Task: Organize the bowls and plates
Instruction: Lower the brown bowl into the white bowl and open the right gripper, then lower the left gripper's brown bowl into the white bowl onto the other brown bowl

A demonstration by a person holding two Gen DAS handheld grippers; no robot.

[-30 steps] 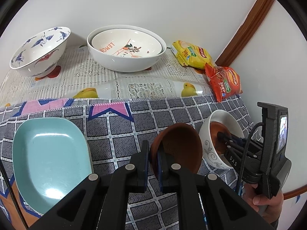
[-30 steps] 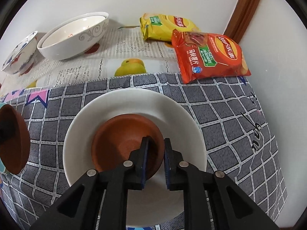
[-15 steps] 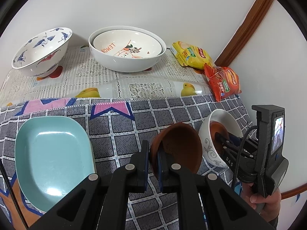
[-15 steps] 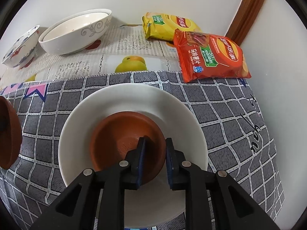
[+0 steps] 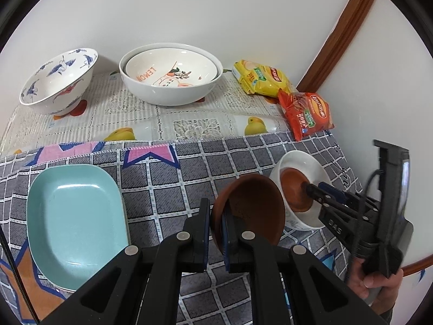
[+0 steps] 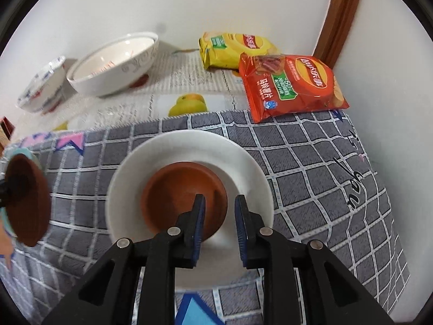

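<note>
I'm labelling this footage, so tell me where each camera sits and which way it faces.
Left wrist: sits on the left gripper, facing the back wall over its held brown bowl; the person's right hand shows.
Right wrist: sits on the right gripper, looking down into a white bowl with another brown bowl inside.
Both views show the red chip bag and the wide white bowl.

brown bowls (image 5: pixel 251 205) 2 | white bowls (image 5: pixel 170 81) 4 | teal plate (image 5: pixel 75 224) 1 | chip bags (image 6: pixel 292 86) 2
</note>
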